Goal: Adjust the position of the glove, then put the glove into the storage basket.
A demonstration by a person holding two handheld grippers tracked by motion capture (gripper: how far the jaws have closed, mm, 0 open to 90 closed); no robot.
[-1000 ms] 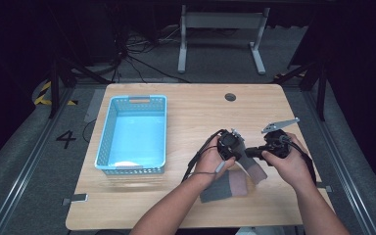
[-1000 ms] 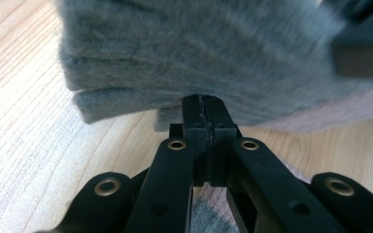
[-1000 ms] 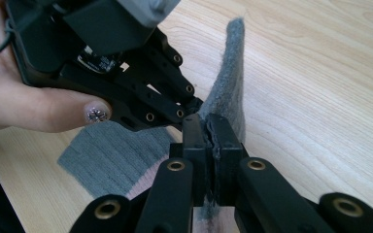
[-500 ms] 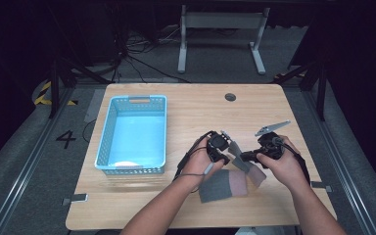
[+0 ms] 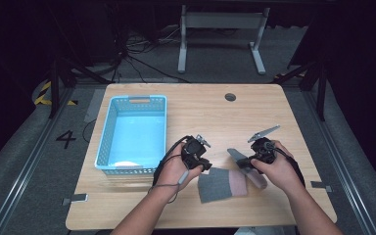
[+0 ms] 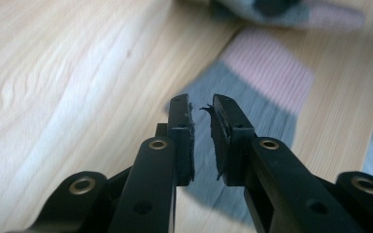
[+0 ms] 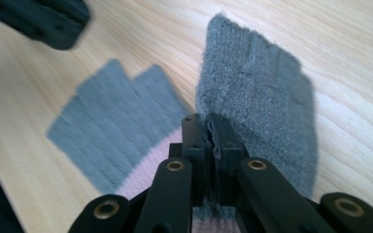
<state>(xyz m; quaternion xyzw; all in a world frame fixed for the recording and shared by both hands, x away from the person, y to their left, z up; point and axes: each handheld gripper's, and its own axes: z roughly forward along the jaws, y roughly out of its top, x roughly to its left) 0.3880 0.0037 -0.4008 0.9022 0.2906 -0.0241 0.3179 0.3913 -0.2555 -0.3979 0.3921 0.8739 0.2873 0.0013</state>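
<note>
on the wooden table (image 5: 205,103), right gripper (image 7: 208,121) pinches a knitted grey sock (image 7: 257,97); left gripper (image 6: 202,104) just parting, empty.

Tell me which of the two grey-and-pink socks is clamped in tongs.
The sock on the right, clamped by the shut right tongs. The other sock lies flat on the table, free of the slightly parted left tongs.

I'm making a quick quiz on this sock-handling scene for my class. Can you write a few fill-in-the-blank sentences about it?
1. The right claw is shut on a ____ sock.
2. The blue basket stands on the table to the ____ of both hands in the high view.
3. The left claw hovers with its jaws slightly ____, nothing between them.
4. The flat sock has a ____ band at one end.

Missing words: grey; left; open; pink
</note>
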